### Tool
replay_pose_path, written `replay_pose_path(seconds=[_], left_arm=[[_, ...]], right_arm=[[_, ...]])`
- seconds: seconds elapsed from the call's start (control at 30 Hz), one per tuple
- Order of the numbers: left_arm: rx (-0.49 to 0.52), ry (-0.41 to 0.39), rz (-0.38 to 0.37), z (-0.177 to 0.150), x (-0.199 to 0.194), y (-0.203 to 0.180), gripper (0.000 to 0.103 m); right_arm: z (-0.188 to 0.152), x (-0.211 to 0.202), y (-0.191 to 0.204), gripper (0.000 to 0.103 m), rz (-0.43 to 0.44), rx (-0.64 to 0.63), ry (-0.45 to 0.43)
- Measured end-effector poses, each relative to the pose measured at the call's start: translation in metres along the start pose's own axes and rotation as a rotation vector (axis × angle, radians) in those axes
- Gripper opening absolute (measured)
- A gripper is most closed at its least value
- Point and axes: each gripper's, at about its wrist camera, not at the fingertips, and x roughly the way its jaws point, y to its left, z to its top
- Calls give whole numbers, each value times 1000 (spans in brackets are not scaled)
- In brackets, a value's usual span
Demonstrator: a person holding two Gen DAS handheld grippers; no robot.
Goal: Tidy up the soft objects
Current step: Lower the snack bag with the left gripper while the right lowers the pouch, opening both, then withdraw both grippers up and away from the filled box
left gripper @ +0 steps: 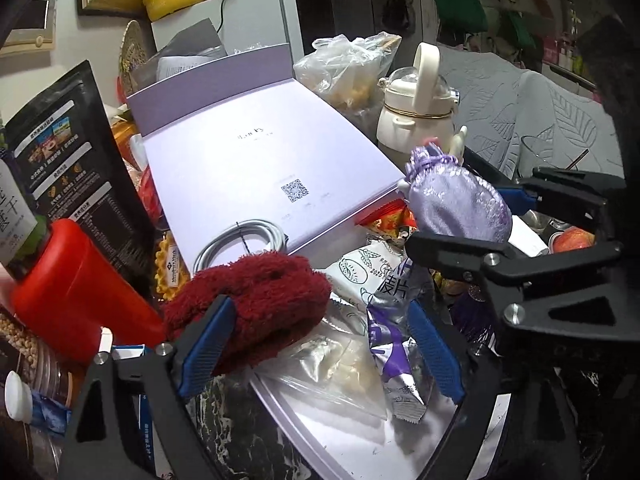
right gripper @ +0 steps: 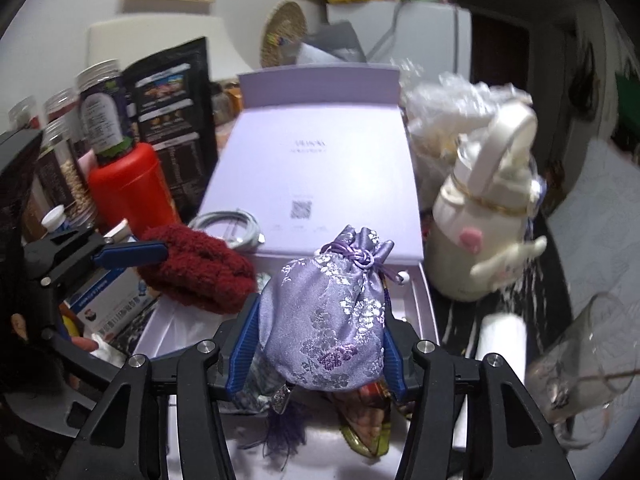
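My right gripper (right gripper: pixel 318 344) is shut on a lilac brocade drawstring pouch (right gripper: pixel 328 312) and holds it above the open lilac box (right gripper: pixel 424 300). The pouch (left gripper: pixel 456 204) and the right gripper (left gripper: pixel 516 220) also show at the right of the left wrist view. A dark red fluffy cloth (left gripper: pixel 256 300) lies on the clutter at the box's left edge; it also shows in the right wrist view (right gripper: pixel 200 268). My left gripper (left gripper: pixel 320 340) is open, its left finger (left gripper: pixel 208 344) against the red cloth's near side. It also shows at the left of the right wrist view (right gripper: pixel 132 254).
The box lid (left gripper: pixel 260 152) stands open with a white cable coil (left gripper: pixel 240 244) on it. A red bottle (left gripper: pixel 76 292), black snack bag (left gripper: pixel 72 152) and jars stand left. A cream kettle (left gripper: pixel 416 108), a glass (right gripper: pixel 580 364) and snack packets (left gripper: pixel 384 304) crowd the right and front.
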Motion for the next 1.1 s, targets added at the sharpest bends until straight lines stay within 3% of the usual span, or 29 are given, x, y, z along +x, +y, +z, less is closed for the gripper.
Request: replay_pose_path(seconds=[0.17,0.23,0.27,0.3,0.63,1.1], left_arm=[[-11,6,6,-4,-4,4,89],[-6,14,10,-8,-5,4,89],[-5,15,11,-9,-5,4,89],[-9,15,13,-10,-6,5,89],[-70,13,-12,-11,-21,11,89],[-102,-122,20,14,-89,22,89]], right_arm=[[1,-4,12,54,24,-46,-16],[0,0,12,66,32,-39,0],[1,2,10,81,31,-33,16],[1,3,9,89,11,-24,29],[6,-23,22,92,-120,-102,29],[26,-89,25,92,-199,-13,-99]])
